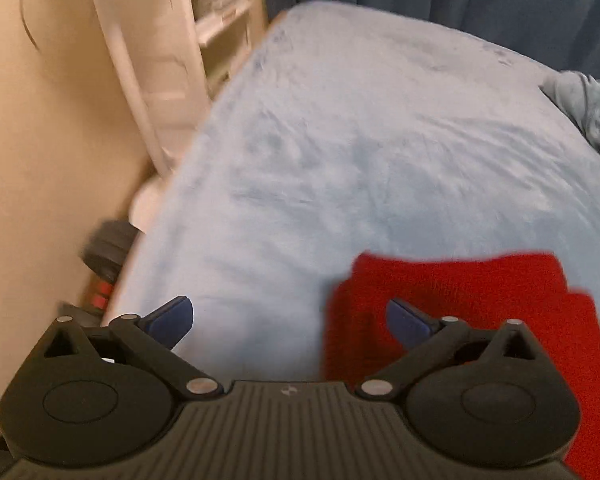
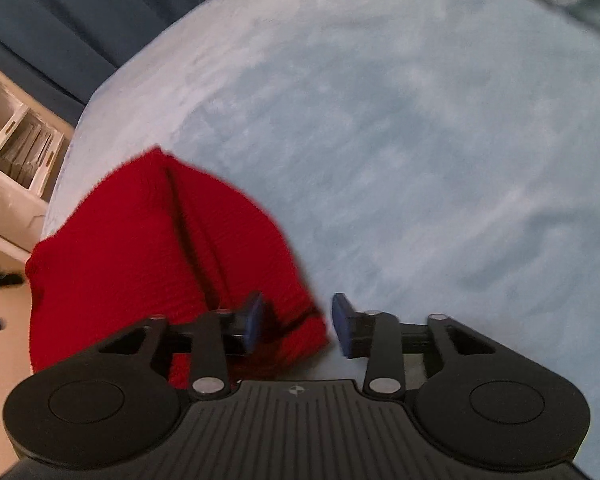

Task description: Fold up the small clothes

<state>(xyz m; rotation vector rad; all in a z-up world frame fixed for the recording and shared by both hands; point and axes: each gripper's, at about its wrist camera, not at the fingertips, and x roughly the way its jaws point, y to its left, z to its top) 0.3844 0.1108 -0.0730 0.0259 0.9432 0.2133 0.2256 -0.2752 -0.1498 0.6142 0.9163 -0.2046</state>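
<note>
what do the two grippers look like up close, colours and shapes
Both look alike. The left gripper and right gripper each have a matte black ribbed body with a small round logo mark, two round black discs at the sides, black linkage arms with silver pivot pins, and dark blue flat fingers. No cables or sleeves show.

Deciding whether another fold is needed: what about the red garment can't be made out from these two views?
- Left wrist: the garment near edge is hidden behind the left tool and cut off by the frame.
- Right wrist: its near part is behind the right tool.
- Both views: motion blur hides layers and garment type.
</note>
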